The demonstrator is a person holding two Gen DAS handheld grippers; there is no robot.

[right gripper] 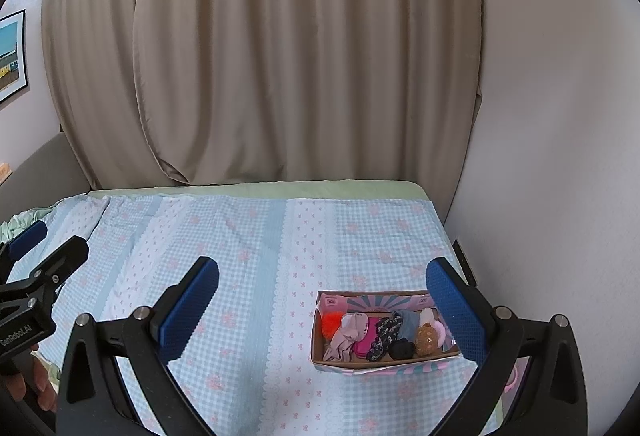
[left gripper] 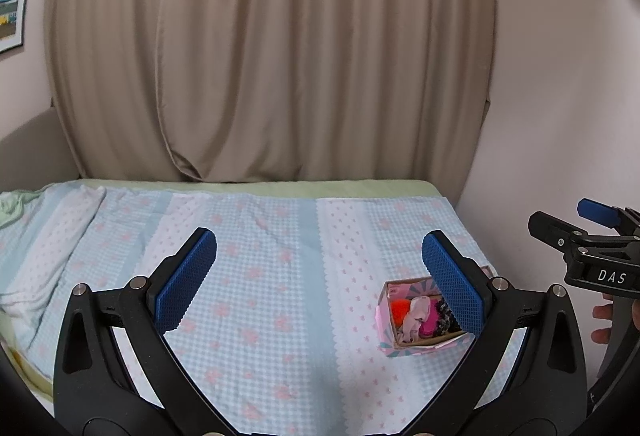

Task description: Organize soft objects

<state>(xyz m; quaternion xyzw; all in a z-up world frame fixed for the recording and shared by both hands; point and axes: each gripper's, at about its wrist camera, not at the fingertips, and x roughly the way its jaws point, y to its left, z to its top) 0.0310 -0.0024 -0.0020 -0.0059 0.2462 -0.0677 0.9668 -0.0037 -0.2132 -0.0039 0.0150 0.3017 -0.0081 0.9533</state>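
A small pink cardboard box (right gripper: 352, 364) sits on the bed at the right, near the wall. It holds several soft items: an orange pompom (right gripper: 331, 322), a beige cloth (right gripper: 346, 336), a magenta piece (right gripper: 368, 340), a dark patterned scrunchie (right gripper: 386, 332), a black one (right gripper: 402, 349) and a small brown plush (right gripper: 427, 336). The box also shows in the left wrist view (left gripper: 386, 332). My left gripper (left gripper: 319, 276) is open and empty above the bed, left of the box. My right gripper (right gripper: 322, 300) is open and empty, hovering over the box's near side.
The bed is covered by a light blue checked sheet (right gripper: 240, 256) with pink flowers. Beige curtains (right gripper: 280, 56) hang behind it, a white wall (right gripper: 552, 156) stands at the right, and rumpled bedding (left gripper: 24, 220) lies at the far left. A pink thing (right gripper: 512, 382) peeks out right of the box.
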